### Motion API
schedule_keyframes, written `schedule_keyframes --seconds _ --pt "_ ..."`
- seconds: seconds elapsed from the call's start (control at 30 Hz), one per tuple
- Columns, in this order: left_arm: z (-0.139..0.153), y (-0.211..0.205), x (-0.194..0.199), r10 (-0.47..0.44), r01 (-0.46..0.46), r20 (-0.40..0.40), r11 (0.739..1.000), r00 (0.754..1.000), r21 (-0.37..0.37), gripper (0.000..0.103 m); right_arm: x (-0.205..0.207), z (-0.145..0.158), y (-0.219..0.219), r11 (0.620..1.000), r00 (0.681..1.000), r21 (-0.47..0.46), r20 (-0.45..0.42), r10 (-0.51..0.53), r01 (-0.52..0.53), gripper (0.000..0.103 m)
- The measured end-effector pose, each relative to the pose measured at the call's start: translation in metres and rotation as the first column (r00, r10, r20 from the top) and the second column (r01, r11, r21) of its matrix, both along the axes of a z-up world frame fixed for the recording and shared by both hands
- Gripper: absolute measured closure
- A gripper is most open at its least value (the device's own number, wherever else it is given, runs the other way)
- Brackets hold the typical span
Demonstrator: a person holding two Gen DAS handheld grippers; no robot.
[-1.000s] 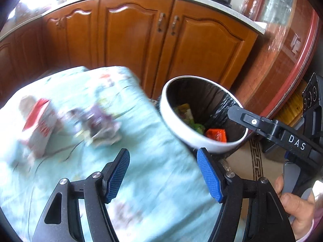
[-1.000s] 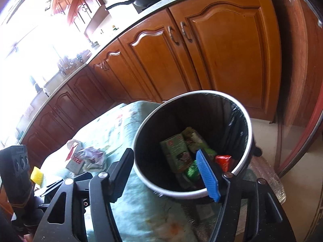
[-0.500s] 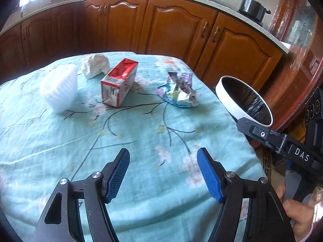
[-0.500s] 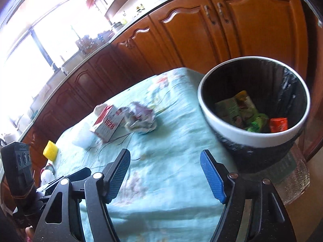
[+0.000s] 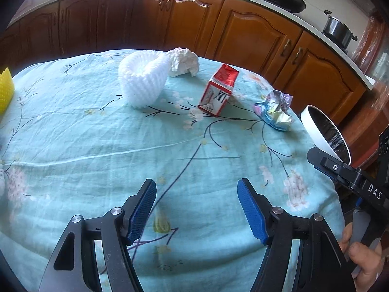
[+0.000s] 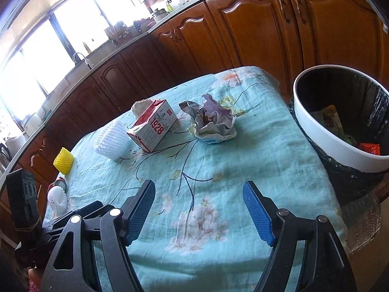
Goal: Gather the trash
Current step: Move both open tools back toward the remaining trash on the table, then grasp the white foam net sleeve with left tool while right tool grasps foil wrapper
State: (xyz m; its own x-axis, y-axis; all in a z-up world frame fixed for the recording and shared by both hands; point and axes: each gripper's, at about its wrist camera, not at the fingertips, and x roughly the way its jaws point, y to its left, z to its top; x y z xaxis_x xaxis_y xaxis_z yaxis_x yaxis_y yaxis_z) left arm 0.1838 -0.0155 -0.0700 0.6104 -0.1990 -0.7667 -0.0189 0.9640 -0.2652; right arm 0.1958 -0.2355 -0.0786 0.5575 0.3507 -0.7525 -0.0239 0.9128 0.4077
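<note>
Your left tool hangs over the near part of the desk with its jaws wide apart and nothing between them. Your right tool is also empty, and its jaws are opening wider. The trash lies on the far side of the desk: a red and white carton, a crumpled foil wrapper just right of it, a white foam net and a paper ball touching it behind. A yellow foam net sits near the left edge. The white bin stands beside the right edge of the desk, with wrappers inside.
</note>
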Motion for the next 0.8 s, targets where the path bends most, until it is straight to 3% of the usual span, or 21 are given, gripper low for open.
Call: schedule_keyframes --seconds 0.47,0.63,0.8 --pt "0.000 0.032 0.022 0.088 -0.088 -0.001 0.996 0.996 0.012 0.034 0.020 0.002 0.013 0.999 1.000 -0.046 0.024 0.005 -0.003 0.027" --pt "0.003 0.039 0.042 0.107 -0.107 0.014 0.993 0.994 0.044 0.027 0.032 -0.002 0.011 0.998 1.000 -0.058 0.027 -0.002 0.003 0.025" --pt "0.005 0.047 0.066 0.129 -0.131 0.029 0.988 0.991 0.081 0.027 0.050 -0.005 0.010 0.996 1.000 -0.085 0.030 -0.001 0.003 0.024"
